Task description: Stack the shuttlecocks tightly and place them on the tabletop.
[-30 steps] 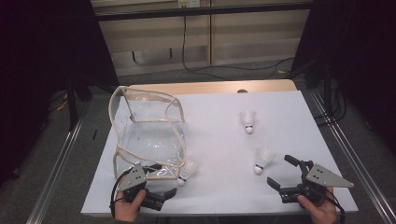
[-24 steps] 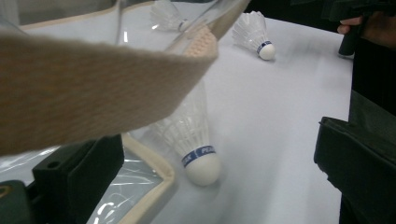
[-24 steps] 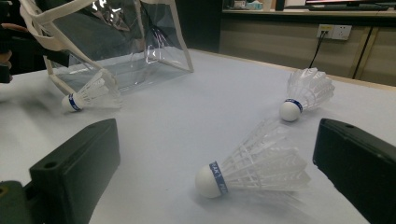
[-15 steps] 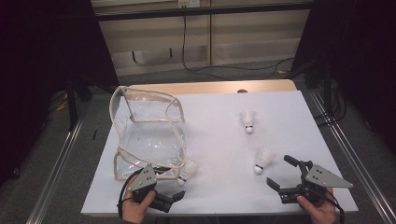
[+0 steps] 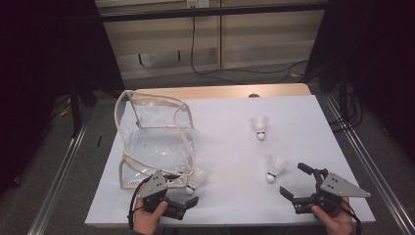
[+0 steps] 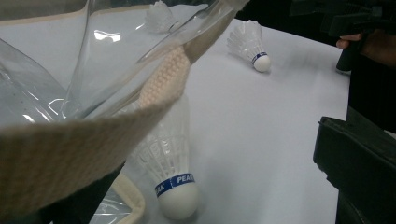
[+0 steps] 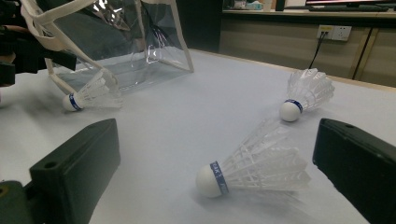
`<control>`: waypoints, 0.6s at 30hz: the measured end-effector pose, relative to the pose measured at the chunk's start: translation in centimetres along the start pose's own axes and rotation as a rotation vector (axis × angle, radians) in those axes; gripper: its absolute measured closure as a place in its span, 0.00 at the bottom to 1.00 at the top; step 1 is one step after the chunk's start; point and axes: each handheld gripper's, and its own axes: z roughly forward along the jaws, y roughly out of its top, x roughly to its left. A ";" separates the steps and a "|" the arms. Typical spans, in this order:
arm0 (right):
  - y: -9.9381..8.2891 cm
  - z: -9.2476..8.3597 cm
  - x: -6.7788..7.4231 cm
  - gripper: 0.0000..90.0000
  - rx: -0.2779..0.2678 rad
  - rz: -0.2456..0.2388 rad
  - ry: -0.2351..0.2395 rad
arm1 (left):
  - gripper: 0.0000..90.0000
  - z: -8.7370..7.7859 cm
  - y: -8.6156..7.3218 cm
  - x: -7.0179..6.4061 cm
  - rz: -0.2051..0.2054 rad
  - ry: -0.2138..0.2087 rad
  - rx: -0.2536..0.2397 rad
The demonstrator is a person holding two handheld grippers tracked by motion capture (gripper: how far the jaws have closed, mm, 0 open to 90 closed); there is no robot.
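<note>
Left tongs [image 5: 188, 203] pinching bag [image 5: 156, 142] rim strap, shuttlecock [image 5: 193, 181] lying just beside bag mouth. Right tongs [image 5: 301, 183] spread, nearest shuttlecock [image 7: 254, 170] lying between jaws, ungrasped. Risk: hard squeeze crushes feathers; strap slips, bag mouth collapses.

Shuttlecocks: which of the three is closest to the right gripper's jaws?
The shuttlecock lying on its side just ahead of the open right gripper. The second lies farther up the table, and the third is against the clear bag.
</note>
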 end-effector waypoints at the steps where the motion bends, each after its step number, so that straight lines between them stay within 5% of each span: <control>1: 0.0 0.0 0.0 0.00 0.000 0.000 0.000 | 0.03 0.0 0.0 0.0 0.000 0.000 0.000; 12: 0.0 0.0 0.0 0.00 0.001 -0.002 0.000 | 0.03 1.3 0.3 -1.3 0.034 -0.030 0.014; 18: 0.0 0.0 0.1 0.00 0.001 -0.003 0.000 | 0.01 2.4 0.5 -2.0 0.022 0.014 0.025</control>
